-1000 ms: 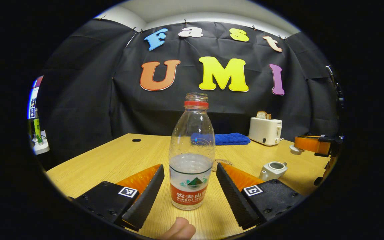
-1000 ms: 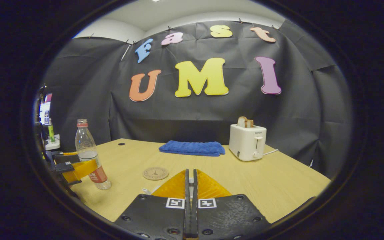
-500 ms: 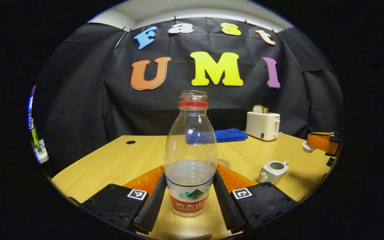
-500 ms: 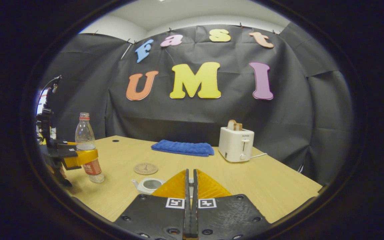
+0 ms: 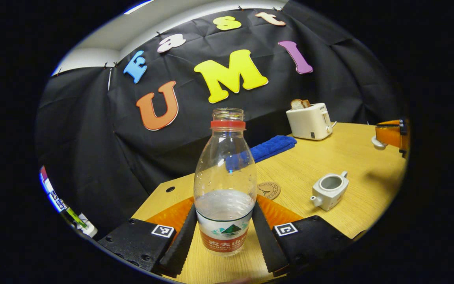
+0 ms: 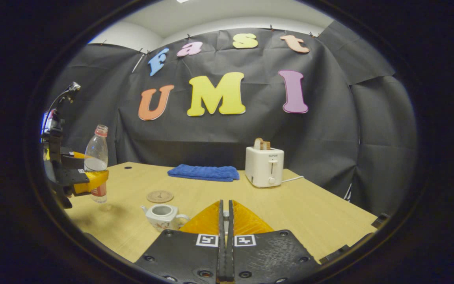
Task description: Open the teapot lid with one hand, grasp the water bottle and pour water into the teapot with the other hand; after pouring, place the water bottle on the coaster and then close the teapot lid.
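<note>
Clear plastic is what I am gripping with my left gripper [image 5: 224, 236]: the water bottle [image 5: 225, 185], uncapped with a red ring at its neck and partly filled, is sitting between both fingers, which are pressing on its lower body at the label. In the right gripper view I am seeing that same left gripper [image 6: 93, 182] holding the bottle [image 6: 96, 162] clear of the wooden table [image 6: 309, 213], tilted a little, with its shadow lying on the wood beneath it.

I am keeping my right gripper [image 6: 225, 221] closed, its two fingers meeting with only a thin slit between them. A small pale piece is showing in that slit, and I cannot tell what it is. In the left gripper view, my right gripper [image 5: 388, 134] is hanging above the table's far side with a white piece at its tip.

Below it the white teapot [image 6: 163, 215] is standing on the table with its top open, just left of my right fingers. A round coaster [image 6: 160, 196] is lying beyond the teapot, apart from it. A blue cloth [image 6: 204, 172] and a white toaster [image 6: 264, 166] with bread in its slot are sitting near the back wall.
</note>
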Action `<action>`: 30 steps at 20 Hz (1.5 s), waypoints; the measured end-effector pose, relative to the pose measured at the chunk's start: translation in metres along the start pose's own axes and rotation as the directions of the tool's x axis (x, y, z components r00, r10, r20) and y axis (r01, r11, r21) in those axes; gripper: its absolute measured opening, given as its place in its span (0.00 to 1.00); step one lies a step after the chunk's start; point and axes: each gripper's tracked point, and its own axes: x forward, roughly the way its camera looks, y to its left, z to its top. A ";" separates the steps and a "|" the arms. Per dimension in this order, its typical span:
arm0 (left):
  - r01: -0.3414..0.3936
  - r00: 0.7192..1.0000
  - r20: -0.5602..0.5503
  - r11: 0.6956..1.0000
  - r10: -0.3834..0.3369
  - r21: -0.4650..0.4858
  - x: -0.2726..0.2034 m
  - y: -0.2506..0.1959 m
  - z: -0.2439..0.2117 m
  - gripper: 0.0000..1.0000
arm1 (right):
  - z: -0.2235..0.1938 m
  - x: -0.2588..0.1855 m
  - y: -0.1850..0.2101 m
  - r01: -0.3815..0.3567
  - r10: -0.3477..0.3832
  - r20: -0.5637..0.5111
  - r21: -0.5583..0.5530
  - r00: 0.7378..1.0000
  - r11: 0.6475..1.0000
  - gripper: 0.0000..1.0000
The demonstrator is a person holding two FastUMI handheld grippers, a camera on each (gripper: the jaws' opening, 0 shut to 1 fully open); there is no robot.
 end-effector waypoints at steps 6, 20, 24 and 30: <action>-0.013 0.996 -0.076 0.955 0.037 0.295 0.003 -0.005 -0.004 0.77 | 0.003 0.001 -0.022 0.020 -0.019 -0.012 0.060 1.000 0.998 0.00; 0.028 0.987 -0.118 0.605 0.110 0.796 0.006 -0.013 -0.003 0.75 | 0.010 -0.003 -0.038 0.041 -0.040 -0.012 0.047 0.999 0.998 0.00; 0.050 0.987 -0.117 0.486 0.109 0.872 -0.001 -0.024 -0.001 0.76 | 0.014 -0.004 -0.045 0.054 -0.054 -0.003 0.036 0.999 0.998 0.00; 0.038 0.987 -0.088 0.337 0.136 0.941 -0.004 -0.036 0.005 0.75 | 0.016 -0.006 -0.051 0.055 -0.055 -0.009 0.055 0.998 0.997 0.00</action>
